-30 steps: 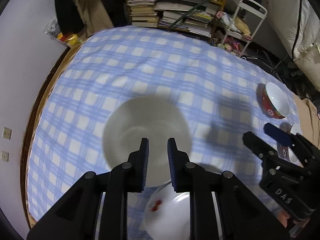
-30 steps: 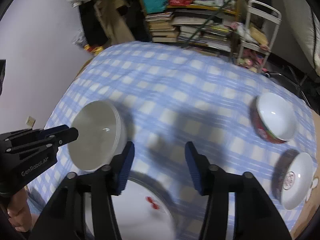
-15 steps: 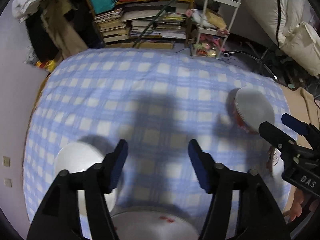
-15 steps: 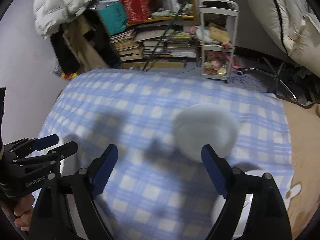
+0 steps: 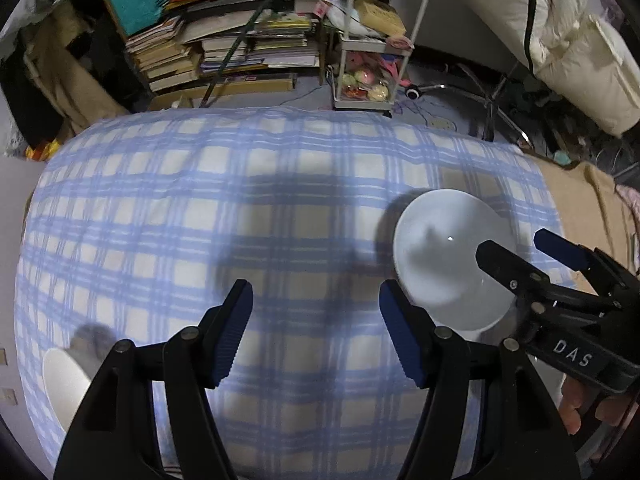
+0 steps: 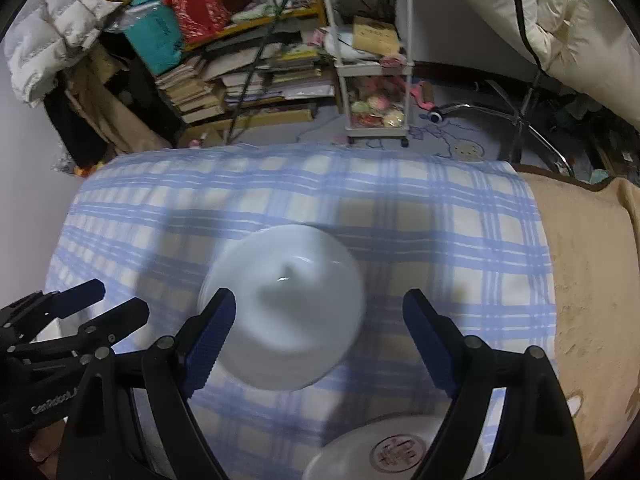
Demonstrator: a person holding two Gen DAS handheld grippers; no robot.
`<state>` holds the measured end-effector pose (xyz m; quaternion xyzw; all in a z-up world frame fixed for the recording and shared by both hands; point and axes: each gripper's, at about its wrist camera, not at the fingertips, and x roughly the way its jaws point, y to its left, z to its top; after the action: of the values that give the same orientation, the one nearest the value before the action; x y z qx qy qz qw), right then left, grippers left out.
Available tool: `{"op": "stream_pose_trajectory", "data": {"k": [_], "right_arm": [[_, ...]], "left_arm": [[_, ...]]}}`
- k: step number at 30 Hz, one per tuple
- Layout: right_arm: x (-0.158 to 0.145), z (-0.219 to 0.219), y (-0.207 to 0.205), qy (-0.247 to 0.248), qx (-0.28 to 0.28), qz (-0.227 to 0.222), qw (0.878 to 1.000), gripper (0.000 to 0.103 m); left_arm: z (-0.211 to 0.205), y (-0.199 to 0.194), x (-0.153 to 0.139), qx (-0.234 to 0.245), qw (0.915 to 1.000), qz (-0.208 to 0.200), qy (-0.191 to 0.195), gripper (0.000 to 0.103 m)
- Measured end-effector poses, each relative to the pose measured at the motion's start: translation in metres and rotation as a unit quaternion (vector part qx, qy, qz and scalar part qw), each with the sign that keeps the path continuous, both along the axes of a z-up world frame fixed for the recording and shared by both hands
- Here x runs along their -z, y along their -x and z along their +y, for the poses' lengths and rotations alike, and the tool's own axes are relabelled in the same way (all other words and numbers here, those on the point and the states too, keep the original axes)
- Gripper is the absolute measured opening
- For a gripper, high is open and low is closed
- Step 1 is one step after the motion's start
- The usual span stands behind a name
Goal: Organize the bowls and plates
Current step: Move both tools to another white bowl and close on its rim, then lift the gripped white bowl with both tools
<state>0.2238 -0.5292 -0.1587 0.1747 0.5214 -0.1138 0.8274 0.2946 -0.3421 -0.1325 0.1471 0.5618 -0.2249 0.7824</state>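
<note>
A white bowl point(image 6: 286, 304) sits on the blue checked tablecloth point(image 6: 400, 208), just ahead of and between the fingers of my open right gripper point(image 6: 320, 332); it also shows in the left wrist view point(image 5: 448, 264). My left gripper point(image 5: 316, 328) is open and empty above bare cloth point(image 5: 240, 200), left of that bowl. The right gripper point(image 5: 532, 248) reaches in beside the bowl there. A second bowl with a printed mark inside point(image 6: 384, 452) lies at the near edge. A white plate point(image 5: 62, 388) shows at the lower left.
The left gripper point(image 6: 100, 300) enters the right wrist view at the left. Past the table's far edge stand piled books point(image 5: 224, 52), a white trolley point(image 6: 372, 64) and a chair base point(image 5: 492, 104). Bare tan surface point(image 6: 588, 280) lies right of the cloth.
Both grippers have swung right, from the plates at the left toward the bowls. The left gripper has opened wide. The white bowl now lies close between the right gripper's fingers.
</note>
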Motion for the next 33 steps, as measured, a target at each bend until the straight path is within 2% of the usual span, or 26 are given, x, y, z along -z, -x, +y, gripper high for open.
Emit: {"op": "stream_pose_trajectory", "data": {"k": [5, 7, 8, 9, 10, 13, 15, 16, 18, 22, 27, 33], "right_arm": [[0.016, -0.012, -0.002, -0.002, -0.004, 0.019, 1.0, 0.09], [0.02, -0.014, -0.002, 0.0, -0.007, 0.024, 1.0, 0.086], [0.022, -0.015, -0.003, -0.001, -0.011, 0.026, 1.0, 0.079], [0.024, -0.016, -0.003, -0.006, -0.013, 0.03, 0.999, 0.072], [0.025, -0.016, -0.004, -0.01, -0.013, 0.032, 0.999, 0.069], [0.029, -0.017, -0.005, -0.032, -0.019, 0.035, 0.999, 0.054], [0.031, -0.016, -0.006, -0.03, -0.025, 0.045, 0.998, 0.033], [0.032, -0.015, -0.006, -0.031, -0.029, 0.047, 0.998, 0.028], [0.034, -0.013, -0.007, -0.044, -0.035, 0.052, 0.997, 0.016], [0.034, -0.007, -0.006, -0.041, -0.038, 0.06, 0.997, 0.015], [0.029, -0.006, 0.001, -0.081, -0.035, 0.058, 0.994, 0.015], [0.016, 0.02, 0.007, -0.077, -0.051, 0.058, 0.994, 0.014]], "left_arm": [[-0.023, 0.001, 0.012, 0.019, 0.9998, 0.007, -0.006, 0.065], [-0.029, 0.001, 0.018, 0.023, 0.9996, 0.013, -0.011, 0.065], [-0.032, 0.002, 0.021, 0.023, 0.9995, 0.017, -0.012, 0.064], [-0.034, 0.001, 0.024, 0.021, 0.9995, 0.02, -0.013, 0.059], [-0.035, 0.002, 0.026, 0.017, 0.9996, 0.021, -0.011, 0.048], [-0.041, 0.005, 0.031, 0.026, 0.9992, 0.029, -0.01, 0.035], [-0.043, 0.007, 0.032, 0.024, 0.9992, 0.03, -0.008, 0.026], [-0.043, 0.007, 0.033, 0.021, 0.9989, 0.041, 0.004, 0.016], [-0.042, 0.006, 0.033, 0.018, 0.9975, 0.063, 0.027, 0.008], [-0.041, 0.007, 0.031, 0.01, 0.9979, 0.061, 0.021, 0.007], [-0.031, 0.012, 0.022, 0.004, 0.9983, 0.057, 0.013, 0.007], [-0.01, 0.017, 0.003, 0.005, 0.9988, 0.049, 0.002, 0.007]]}}
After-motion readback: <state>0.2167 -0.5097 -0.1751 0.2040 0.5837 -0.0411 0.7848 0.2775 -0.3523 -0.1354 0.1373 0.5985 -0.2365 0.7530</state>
